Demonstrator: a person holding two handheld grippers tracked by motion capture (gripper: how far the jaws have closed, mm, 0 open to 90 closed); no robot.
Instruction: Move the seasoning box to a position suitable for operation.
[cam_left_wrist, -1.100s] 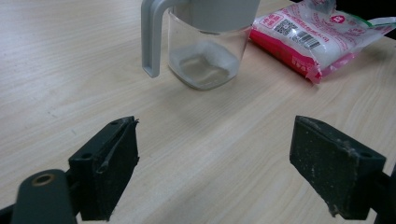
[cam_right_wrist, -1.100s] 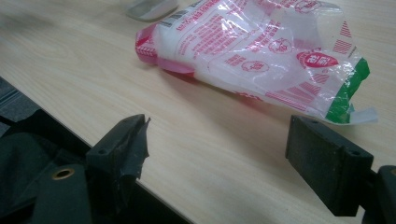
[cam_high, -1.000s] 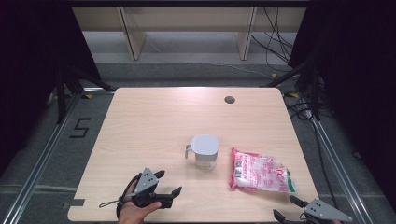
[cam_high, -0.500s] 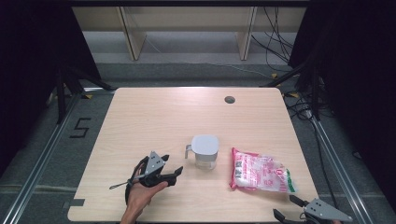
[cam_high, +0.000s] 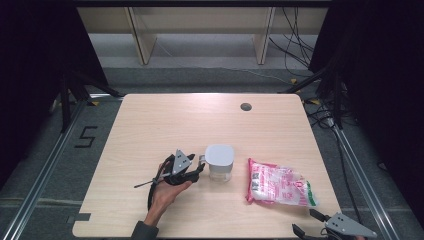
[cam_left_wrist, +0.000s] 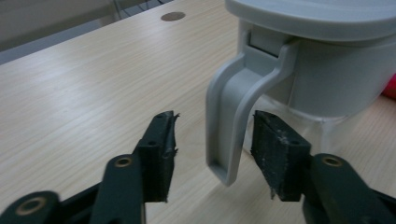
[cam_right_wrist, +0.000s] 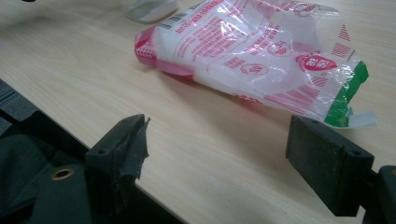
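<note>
While the left gripper (cam_left_wrist: 212, 140) is brought up to the lidded jug (cam_high: 220, 162) near the front middle of the table (cam_high: 165, 115), its jaws have just been closing around the grey handle (cam_left_wrist: 233, 116) without yet pressing it. The grasping step is judged in hand; further closing is called for next. The right gripper (cam_right_wrist: 217, 154) is held spread at the front right corner, near the rice bag (cam_right_wrist: 252, 51).

Grey-lidded jug (cam_high: 220, 162) — upright, mid-table, clear base — its grey handle (cam_left_wrist: 231, 119) hanging free.
</note>
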